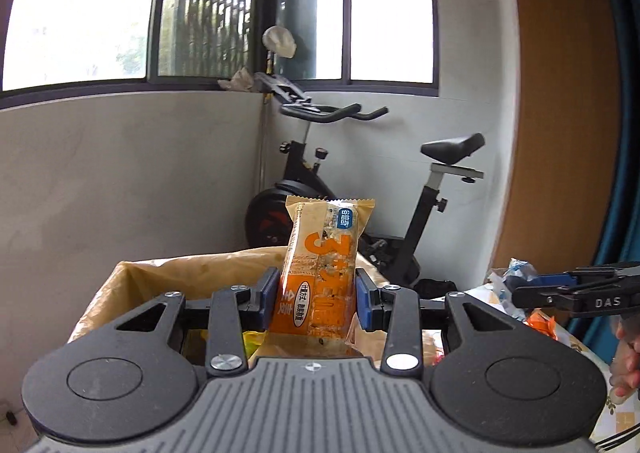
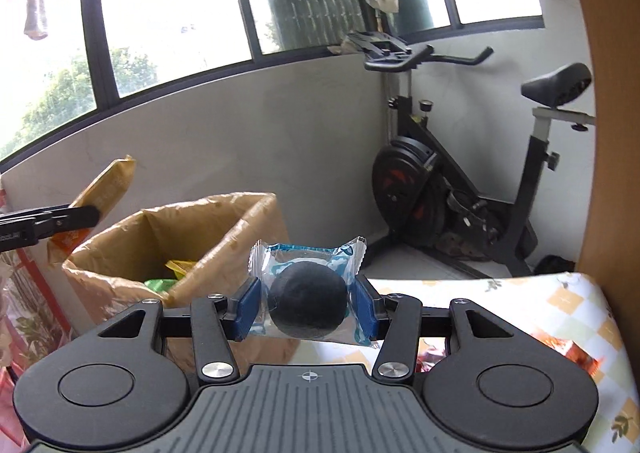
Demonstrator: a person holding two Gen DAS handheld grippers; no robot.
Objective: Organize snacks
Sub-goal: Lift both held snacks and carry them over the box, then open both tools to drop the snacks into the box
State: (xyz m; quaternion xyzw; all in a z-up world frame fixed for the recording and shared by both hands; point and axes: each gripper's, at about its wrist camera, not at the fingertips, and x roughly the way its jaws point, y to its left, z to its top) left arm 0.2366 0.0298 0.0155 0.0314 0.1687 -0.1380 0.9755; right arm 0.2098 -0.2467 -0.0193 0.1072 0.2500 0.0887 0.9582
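My left gripper (image 1: pixel 316 295) is shut on an orange snack bar packet (image 1: pixel 322 265), held upright above the open brown paper bag (image 1: pixel 132 281). The same packet (image 2: pixel 108 185) and left gripper (image 2: pixel 60 223) show at the left of the right wrist view, over the bag (image 2: pixel 224 221). My right gripper (image 2: pixel 306 305) is shut on a clear-and-blue wrapper holding a round black snack (image 2: pixel 307 303), just right of the bag. In the left wrist view the right gripper (image 1: pixel 560 289) reaches in from the right. Yellow and green packets (image 2: pixel 172 273) lie inside the bag.
A table with a checked floral cloth (image 2: pixel 520 309) lies at the right, with orange wrappers (image 2: pixel 568 357) on it. More snacks (image 1: pixel 520 285) sit on it in the left wrist view. A black exercise bike (image 2: pixel 460 181) stands behind by the grey wall and windows.
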